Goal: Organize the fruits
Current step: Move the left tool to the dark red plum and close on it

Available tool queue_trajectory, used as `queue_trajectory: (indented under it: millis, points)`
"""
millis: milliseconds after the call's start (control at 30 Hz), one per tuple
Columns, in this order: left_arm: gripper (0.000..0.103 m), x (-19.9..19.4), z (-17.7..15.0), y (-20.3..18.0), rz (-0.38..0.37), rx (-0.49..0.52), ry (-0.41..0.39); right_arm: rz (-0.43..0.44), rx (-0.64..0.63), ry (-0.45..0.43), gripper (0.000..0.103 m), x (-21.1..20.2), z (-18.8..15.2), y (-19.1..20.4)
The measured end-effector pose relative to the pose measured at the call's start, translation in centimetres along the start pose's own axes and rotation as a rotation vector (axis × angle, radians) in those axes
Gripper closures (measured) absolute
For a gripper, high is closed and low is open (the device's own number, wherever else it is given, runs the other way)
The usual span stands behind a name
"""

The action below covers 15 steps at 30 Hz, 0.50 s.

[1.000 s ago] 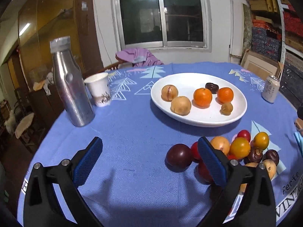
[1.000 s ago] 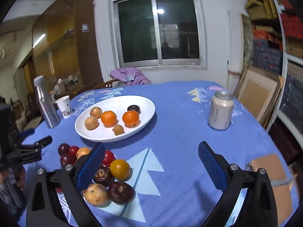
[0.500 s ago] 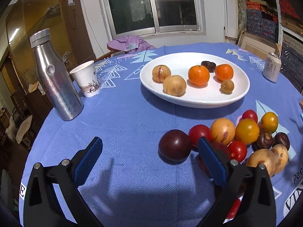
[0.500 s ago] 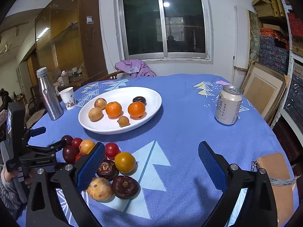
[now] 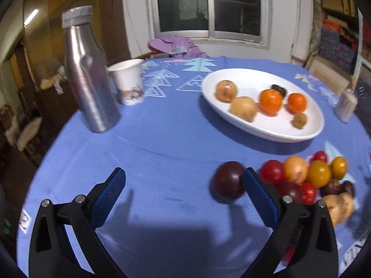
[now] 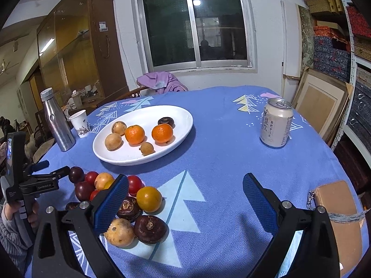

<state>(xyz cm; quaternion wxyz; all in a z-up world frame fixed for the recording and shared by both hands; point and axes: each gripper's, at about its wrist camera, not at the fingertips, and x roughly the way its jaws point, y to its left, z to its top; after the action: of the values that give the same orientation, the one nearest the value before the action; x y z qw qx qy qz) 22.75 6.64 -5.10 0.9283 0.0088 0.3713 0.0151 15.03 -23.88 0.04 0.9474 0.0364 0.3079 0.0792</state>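
The left wrist view is showing a dark plum (image 5: pixel 228 180) lying alone on the blue cloth of the bench (image 5: pixel 162 143), at the edge of a loose pile of fruits (image 5: pixel 308 176) and well in front of the white plate (image 5: pixel 273 132). The left gripper (image 5: pixel 183 185) is hovering low before this plum with its fingers (image 5: pixel 259 199) spread wide and holding nothing; the right finger is overlapping the plum's side in this view, but I cannot tell if it is touching. The plum is probably chosen because it is standing free of the pile, so the fingers can go around it without pushing the neighbours.

On the plate, two oranges (image 5: pixel 271 101), some pale brown fruits and one small dark fruit are already lying, so the sorting seems partly done. Left of the plate a paper cup (image 5: pixel 127 84) and a steel bottle (image 5: pixel 89 69) are standing upright, far enough from the pile not to disturb.

In the right wrist view the right gripper (image 6: pixel 185 199) is waiting above the cloth in front of the plate (image 6: pixel 183 125), fingers also wide apart and empty, with the pile near its left finger. A drink can (image 6: pixel 276 122) is standing to the right of the plate, and a brown pouch (image 6: pixel 336 210) is lying near the bench edge.
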Motion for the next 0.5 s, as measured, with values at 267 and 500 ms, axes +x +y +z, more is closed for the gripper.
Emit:
queue_trajectory:
  millis: [267,500]
  points:
    - [0.004,1.0,-0.7,-2.5,-0.006,0.113,0.032,0.014,-0.005,0.006,0.003,0.2,-0.1,0.2]
    - [0.04,1.8,-1.4,-2.6,-0.094,0.101,0.101,0.014,0.003,0.025,0.003,0.5,-0.3,0.1]
